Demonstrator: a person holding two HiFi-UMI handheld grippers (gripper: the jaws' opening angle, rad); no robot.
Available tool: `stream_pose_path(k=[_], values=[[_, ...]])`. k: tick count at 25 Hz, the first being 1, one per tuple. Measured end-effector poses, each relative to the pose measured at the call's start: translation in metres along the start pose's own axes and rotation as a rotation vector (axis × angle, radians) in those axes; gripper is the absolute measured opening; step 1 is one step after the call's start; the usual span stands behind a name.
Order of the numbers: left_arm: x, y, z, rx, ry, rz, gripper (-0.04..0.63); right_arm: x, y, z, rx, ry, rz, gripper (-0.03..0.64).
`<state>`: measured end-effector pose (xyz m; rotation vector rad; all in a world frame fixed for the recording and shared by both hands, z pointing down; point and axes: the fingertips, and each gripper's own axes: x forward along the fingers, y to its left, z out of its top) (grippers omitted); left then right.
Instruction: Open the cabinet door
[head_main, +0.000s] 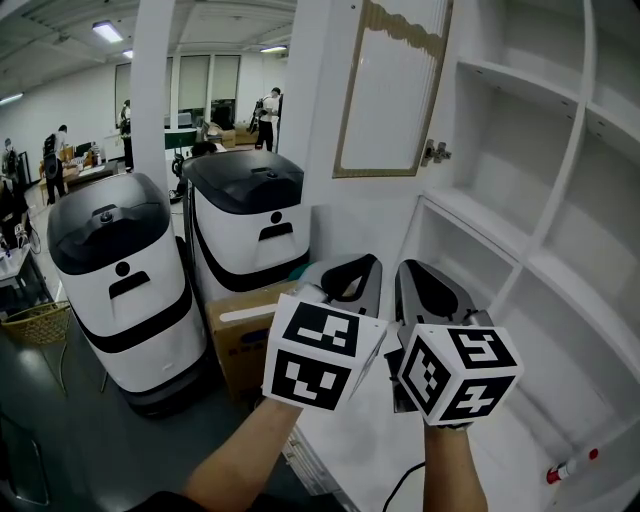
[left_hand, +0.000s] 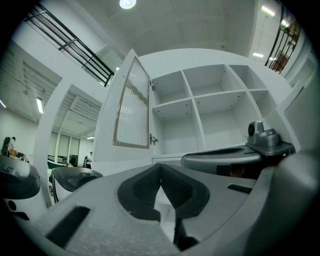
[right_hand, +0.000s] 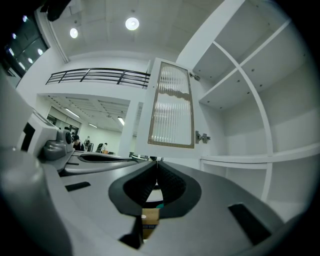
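Cabinet door (head_main: 390, 90) open, left gripper (left_hand: 160, 169) closed

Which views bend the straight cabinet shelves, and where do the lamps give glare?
Head view: shelves bow towards the right edge. Left gripper view: strong fisheye, black corners, a ceiling lamp blown out. Right gripper view: the shelves curve strongly too; two lamps flare.

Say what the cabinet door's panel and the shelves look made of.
Door panel: ribbed translucent glass or acrylic, judging by its vertical flutes. Shelves: white painted or laminated board, smooth matte, no grain visible.
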<state>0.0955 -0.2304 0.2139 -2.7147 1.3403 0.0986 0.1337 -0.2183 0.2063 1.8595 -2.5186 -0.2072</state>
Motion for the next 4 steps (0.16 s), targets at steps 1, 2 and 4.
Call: stream_pose_path(k=[1, 2, 4], values=[[0.0, 0.0004, -0.0001, 0.001, 0.0, 0.0, 0.014, 0.0007, 0.0002, 0.0004, -0.002, -0.001, 0.0, 0.021], [0.0001, 0.0008, -0.0003, 0.002, 0.0, 0.001, 0.014, 0.0013, 0.0005, 0.0009, -0.003, -0.002, 0.001, 0.021], [0.0004, 0.0017, -0.001, 0.004, 0.001, 0.002, 0.014, 0.0026, 0.001, 0.0018, -0.005, -0.004, 0.002, 0.021]])
